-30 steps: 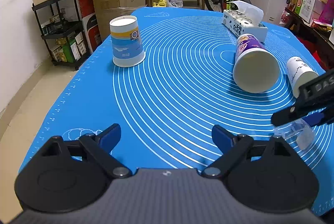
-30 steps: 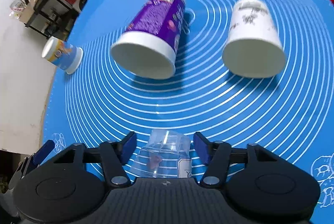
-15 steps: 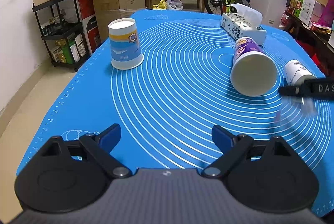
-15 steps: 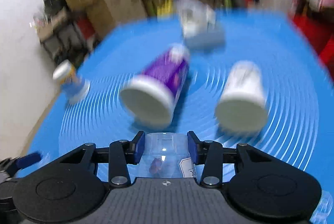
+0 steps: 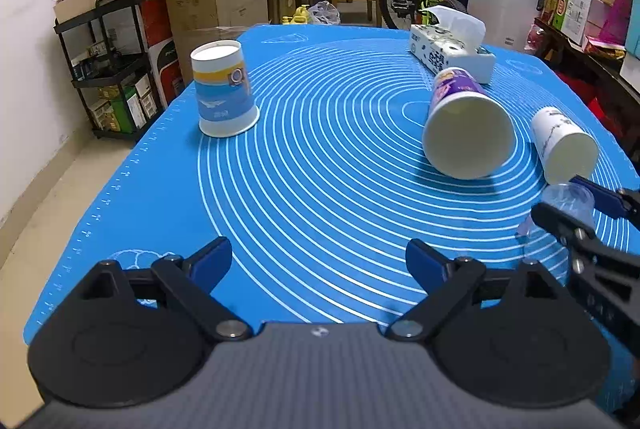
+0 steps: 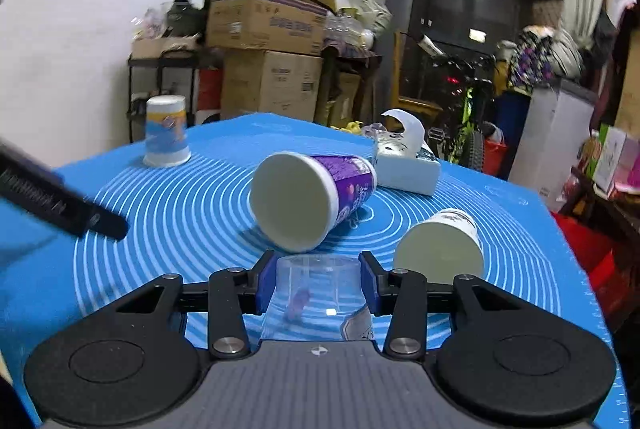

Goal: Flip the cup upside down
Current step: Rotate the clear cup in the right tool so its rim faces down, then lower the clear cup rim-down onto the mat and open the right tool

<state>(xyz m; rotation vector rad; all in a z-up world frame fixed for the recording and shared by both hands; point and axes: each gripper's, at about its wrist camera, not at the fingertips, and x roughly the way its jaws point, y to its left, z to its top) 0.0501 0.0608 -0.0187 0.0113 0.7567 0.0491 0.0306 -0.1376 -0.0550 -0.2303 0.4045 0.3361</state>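
1. Gripping a small clear plastic cup (image 6: 316, 293) between their blue pads, the right tongs (image 6: 316, 283) hold it at the near right part of the blue silicone mat with white concentric rings (image 5: 320, 169); its closed base faces up and its wider mouth faces down towards the mat, though whether the rim touches cannot be told.
2. From the left wrist view, the same clear cup (image 5: 568, 205) shows at the right edge, pinched by the right tongs (image 5: 578, 203).
3. The left tongs (image 5: 318, 257) hang wide open over the near edge of the surface, holding nothing.
4. A large purple-and-white paper cup (image 6: 308, 201) lies on its side just beyond the clear cup, mouth towards the camera.
5. A smaller white printed paper cup (image 6: 444, 241) lies on its side to the right of it.
6. A blue-and-yellow paper cup (image 5: 222, 89) stands upside down at the far left, well apart from the others.
7. A white tissue box (image 5: 452, 49) sits behind the purple cup.
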